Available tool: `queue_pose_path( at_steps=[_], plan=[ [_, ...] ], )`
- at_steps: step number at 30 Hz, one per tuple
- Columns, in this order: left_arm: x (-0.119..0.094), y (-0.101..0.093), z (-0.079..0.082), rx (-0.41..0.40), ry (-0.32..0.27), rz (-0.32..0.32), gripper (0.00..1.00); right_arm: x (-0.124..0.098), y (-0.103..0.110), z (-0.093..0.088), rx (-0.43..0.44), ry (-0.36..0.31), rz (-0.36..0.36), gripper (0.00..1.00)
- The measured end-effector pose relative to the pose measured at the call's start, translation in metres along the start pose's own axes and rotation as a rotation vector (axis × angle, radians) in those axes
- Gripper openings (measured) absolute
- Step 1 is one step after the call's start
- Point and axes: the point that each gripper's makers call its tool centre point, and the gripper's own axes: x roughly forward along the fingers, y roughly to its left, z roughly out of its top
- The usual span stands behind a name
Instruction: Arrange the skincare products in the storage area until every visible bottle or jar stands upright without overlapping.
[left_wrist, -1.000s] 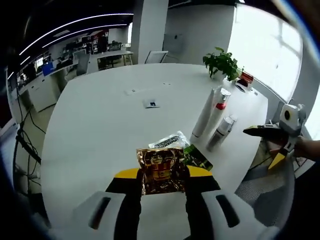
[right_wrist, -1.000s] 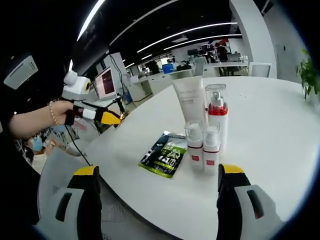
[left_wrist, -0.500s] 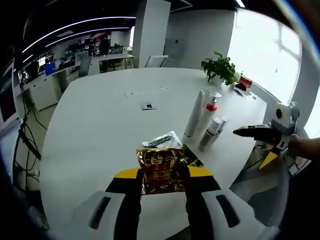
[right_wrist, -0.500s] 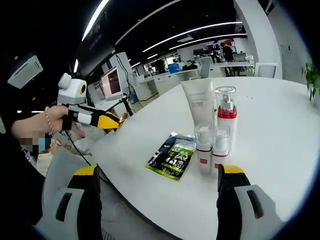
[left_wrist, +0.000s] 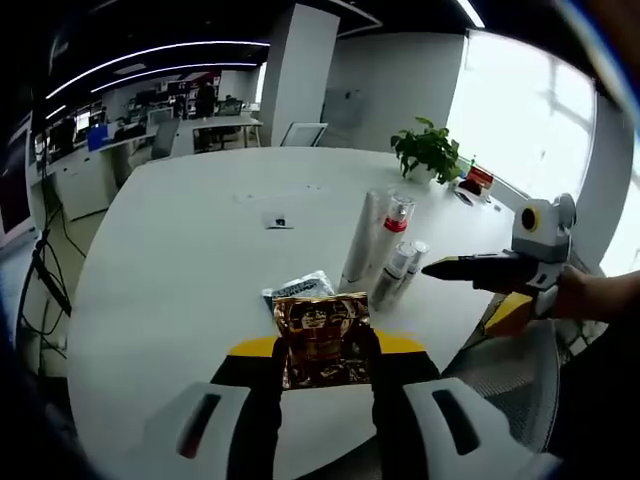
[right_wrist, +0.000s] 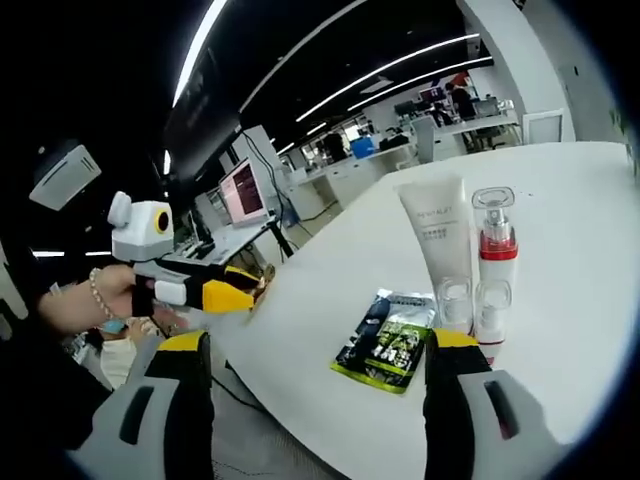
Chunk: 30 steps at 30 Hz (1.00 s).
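Observation:
My left gripper (left_wrist: 322, 352) is shut on a gold foil sachet (left_wrist: 322, 335) held above the near edge of the round white table (left_wrist: 170, 240). Just beyond it lies a green sachet (left_wrist: 298, 287). A white tube (left_wrist: 358, 240), a red-collared pump bottle (left_wrist: 392, 232) and two small bottles (left_wrist: 398, 275) stand upright together. My right gripper (right_wrist: 315, 350) is open with nothing between its jaws, near the green sachet (right_wrist: 388, 340). The tube (right_wrist: 440, 240), pump bottle (right_wrist: 494, 258) and a small bottle (right_wrist: 455, 305) stand behind it. The left gripper (right_wrist: 215, 295) comes in from the left, in a person's hand.
A potted plant (left_wrist: 428, 150) and a red item (left_wrist: 478, 178) sit at the table's far right edge. A small card (left_wrist: 277, 221) lies mid-table. The right gripper (left_wrist: 480, 268) reaches in from the right. Office desks and monitors (right_wrist: 245, 190) stand beyond the table.
Both views have shifted with the hands. The right gripper reaches further into the left gripper view, toward the bottles. The gold sachet stays clamped in the left jaws.

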Motion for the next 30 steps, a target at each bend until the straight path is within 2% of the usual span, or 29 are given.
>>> queue_pose_path(
  at_steps=[3,7,10,13,17,21,25,27,30],
  plan=[
    [-0.004,-0.011,0.007,0.003,-0.023,-0.018,0.31,0.006,0.009,0.010,0.032,-0.021,0.029,0.77],
    [-0.008,-0.021,0.012,0.025,-0.031,-0.030,0.31,0.011,0.019,0.022,0.028,-0.053,0.058,0.53],
    [-0.010,-0.032,0.017,0.041,-0.041,-0.043,0.31,0.015,0.026,0.029,0.071,-0.084,0.088,0.49],
    [-0.010,-0.037,0.018,0.089,-0.038,-0.039,0.31,0.020,0.029,0.028,0.078,-0.067,0.104,0.43],
    [-0.008,-0.046,0.018,0.155,-0.027,-0.032,0.32,0.025,0.039,0.031,0.159,-0.071,0.162,0.35],
    [-0.007,-0.047,0.017,0.194,-0.015,-0.032,0.32,0.027,0.043,0.028,0.210,-0.059,0.182,0.15],
    [-0.006,-0.046,0.017,0.214,-0.011,-0.034,0.32,0.028,0.042,0.023,0.232,-0.044,0.191,0.10],
    [-0.005,-0.046,0.017,0.216,-0.012,-0.035,0.32,0.027,0.044,0.023,0.234,-0.044,0.189,0.04],
    [-0.003,-0.044,0.018,0.216,-0.011,-0.034,0.32,0.027,0.044,0.023,0.251,-0.047,0.196,0.02]
  ],
)
